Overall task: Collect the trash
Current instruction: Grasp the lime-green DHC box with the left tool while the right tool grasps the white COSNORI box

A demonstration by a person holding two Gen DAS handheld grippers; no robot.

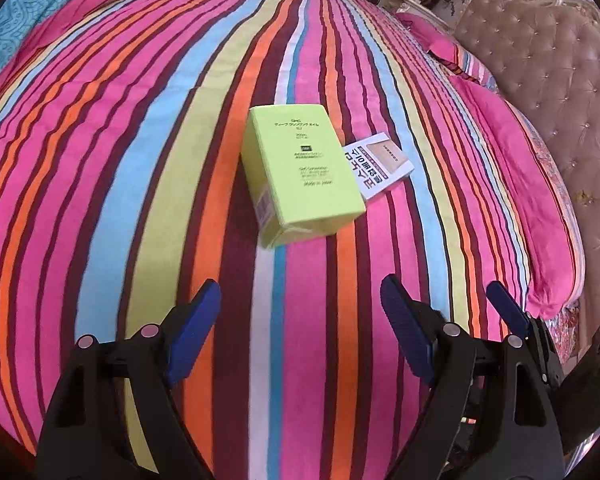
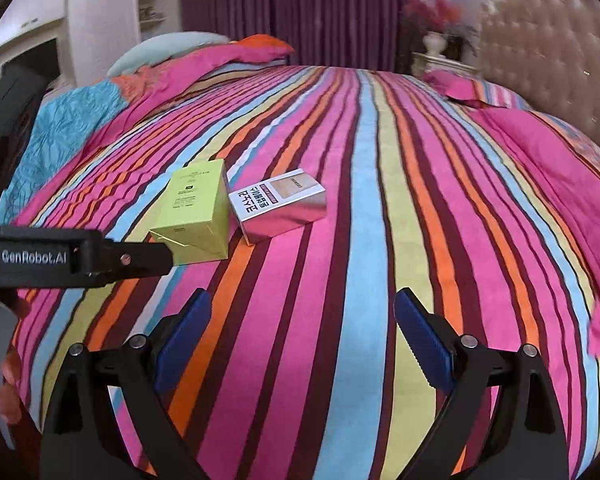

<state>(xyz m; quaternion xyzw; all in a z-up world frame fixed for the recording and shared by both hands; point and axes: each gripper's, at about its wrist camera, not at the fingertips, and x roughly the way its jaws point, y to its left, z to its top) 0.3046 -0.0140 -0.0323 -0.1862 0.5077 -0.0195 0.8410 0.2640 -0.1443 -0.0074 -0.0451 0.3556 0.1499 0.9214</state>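
Note:
A lime-green carton point(image 1: 300, 172) lies flat on the striped bedspread point(image 1: 140, 140), with a white and silver box point(image 1: 380, 164) with printed lettering touching its right side. My left gripper point(image 1: 300, 312) is open and empty, a short way in front of the green carton. In the right wrist view the green carton point(image 2: 196, 208) and the silver box point(image 2: 280, 204) lie ahead to the left. My right gripper point(image 2: 302, 320) is open and empty, short of the boxes. The left gripper's black finger point(image 2: 100, 258) reaches in from the left, close to the green carton.
A tufted beige headboard point(image 1: 548, 80) and pink pillows point(image 1: 512, 152) bound the bed on the right. A blue quilt point(image 2: 60, 136) is bunched at the far left. A nightstand with a flower vase point(image 2: 436, 46) and purple curtains point(image 2: 300, 8) stand beyond the bed.

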